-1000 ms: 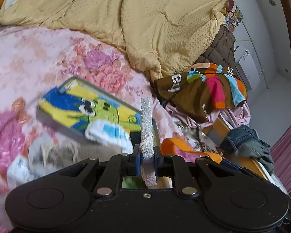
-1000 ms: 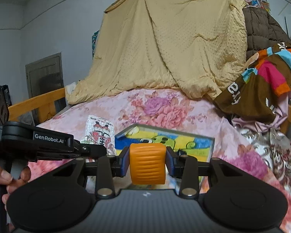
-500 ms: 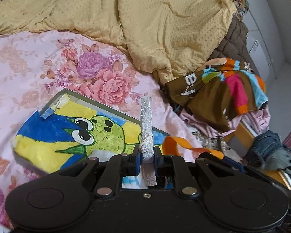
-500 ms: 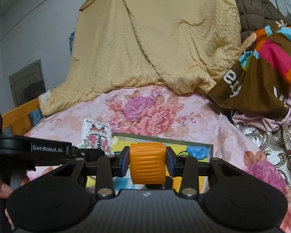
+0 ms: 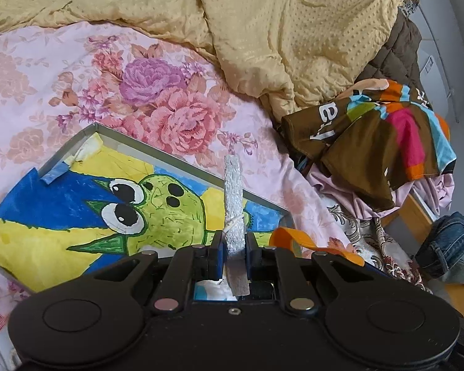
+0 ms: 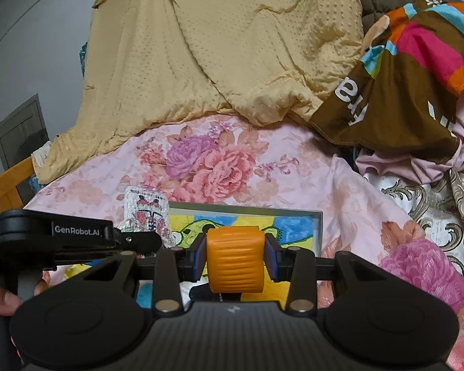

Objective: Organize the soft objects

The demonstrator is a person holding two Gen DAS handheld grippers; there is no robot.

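The thin white cloth (image 5: 234,191) looks light and floppy, best held low near its tied string. The left gripper (image 5: 234,249) pinches it tight above the tray (image 5: 157,151). The right gripper (image 6: 235,258) squeezes a squashy orange roll (image 6: 235,259) over the tray too.

A: Left tool (image 5: 234,244) moved forward over the painted tray (image 5: 157,151); frog drawing (image 5: 157,204) now fills the lower view.
B: Socks and cloth on the tray's near side gone from view. Right tool (image 6: 235,258) closer too, bed rail (image 6: 14,182) lower left.
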